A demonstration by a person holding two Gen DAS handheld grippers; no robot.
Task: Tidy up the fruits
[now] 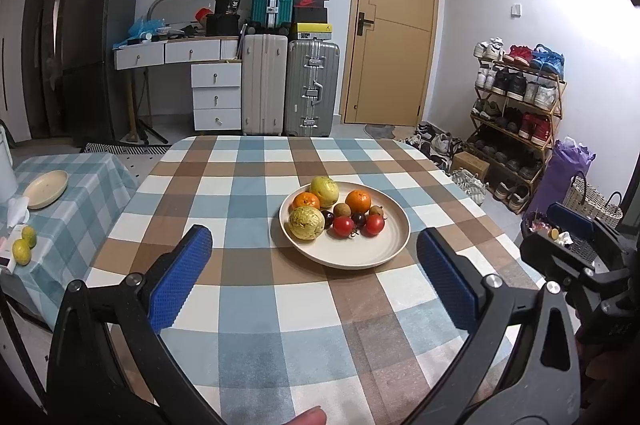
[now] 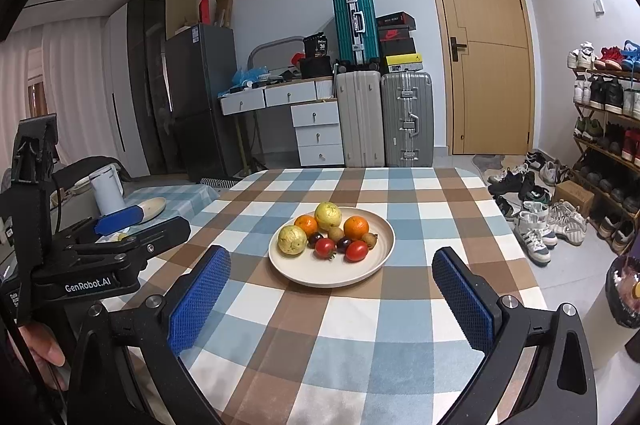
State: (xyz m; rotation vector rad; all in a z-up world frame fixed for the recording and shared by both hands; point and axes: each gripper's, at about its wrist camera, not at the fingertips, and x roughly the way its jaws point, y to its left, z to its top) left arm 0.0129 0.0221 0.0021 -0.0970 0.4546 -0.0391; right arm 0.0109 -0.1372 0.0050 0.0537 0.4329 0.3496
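A cream plate point(image 1: 360, 253) point(image 2: 360, 273) sits mid-table on the checked cloth. It holds two yellow-green guavas point(image 1: 306, 222) point(image 2: 292, 240), two oranges point(image 1: 358, 201) point(image 2: 355, 227), two red tomatoes point(image 1: 343, 226) point(image 2: 325, 248), dark plums and small brown fruits. My left gripper point(image 1: 314, 243) is open and empty, hovering short of the plate. My right gripper point(image 2: 332, 267) is open and empty, also short of the plate. Each gripper shows at the edge of the other's view, the right in the left wrist view point(image 1: 576, 229) and the left in the right wrist view point(image 2: 120, 221).
A side table at the left holds an empty cream plate point(image 1: 45, 189) point(image 2: 152, 207), two yellow-green fruits point(image 1: 24, 245), a tissue and a white kettle point(image 2: 106, 189). Suitcases point(image 1: 288, 89), a desk, a door and a shoe rack point(image 1: 516, 121) stand beyond the table.
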